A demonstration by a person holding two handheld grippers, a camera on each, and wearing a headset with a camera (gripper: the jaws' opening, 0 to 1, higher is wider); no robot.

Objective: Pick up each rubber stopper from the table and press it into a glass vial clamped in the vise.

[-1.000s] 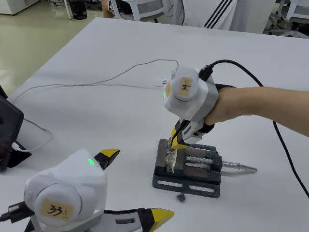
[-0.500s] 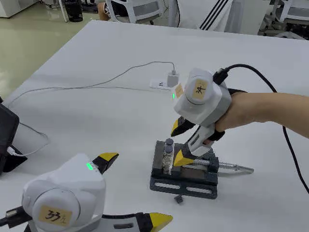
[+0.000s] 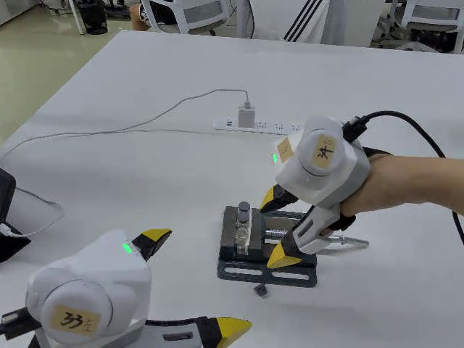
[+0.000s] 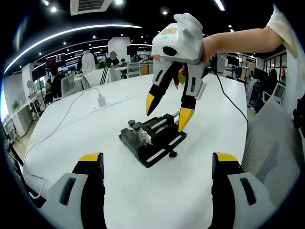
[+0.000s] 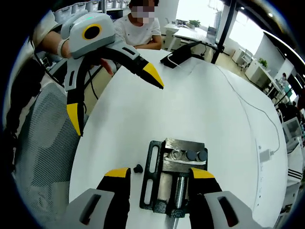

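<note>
Right claw spread, empty, just above vise and vials. Left claw spread, empty; loose stopper on tabletop between the claws.

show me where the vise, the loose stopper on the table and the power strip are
vise [image 3: 226,272], head view, left front corner of its base
loose stopper [image 3: 259,290], head view, middle of the small dark piece
power strip [image 3: 272,127], head view, middle of its top face

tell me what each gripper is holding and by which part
Nothing held: right gripper open over the vise, left gripper open too.
</note>
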